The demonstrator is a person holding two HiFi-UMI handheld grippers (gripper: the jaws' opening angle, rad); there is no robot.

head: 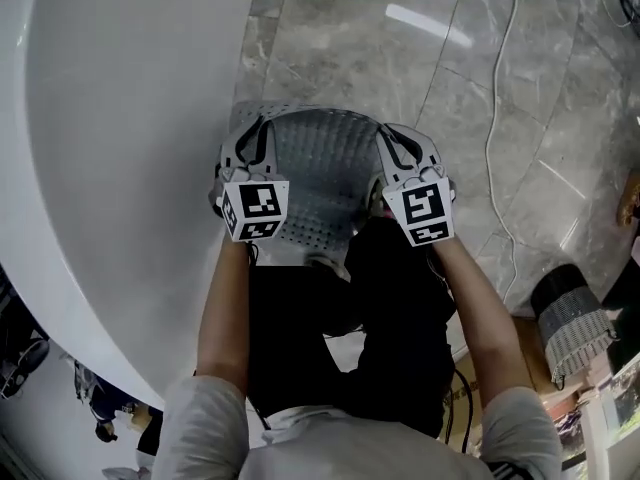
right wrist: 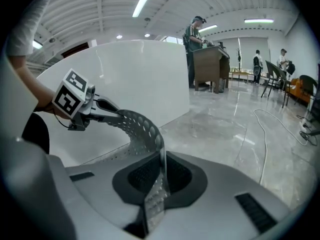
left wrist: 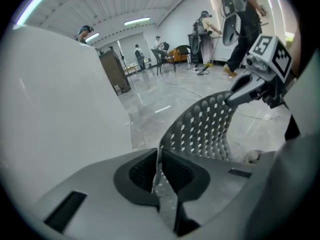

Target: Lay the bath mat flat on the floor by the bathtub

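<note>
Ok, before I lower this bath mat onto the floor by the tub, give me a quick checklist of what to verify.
1. Left tool shut on the bath mat edge: ok.
2. Right tool shut on the opposite edge: ok.
3. Mat lying flat: not ok, it arches up between the tools, off the floor.
4. Mat beside the bathtub: ok, its left side is next to the tub wall.
5. White cable out of the way: ok, it lies off to the right.
6. Floor under the mat free: cannot tell, the mat hides it.
</note>
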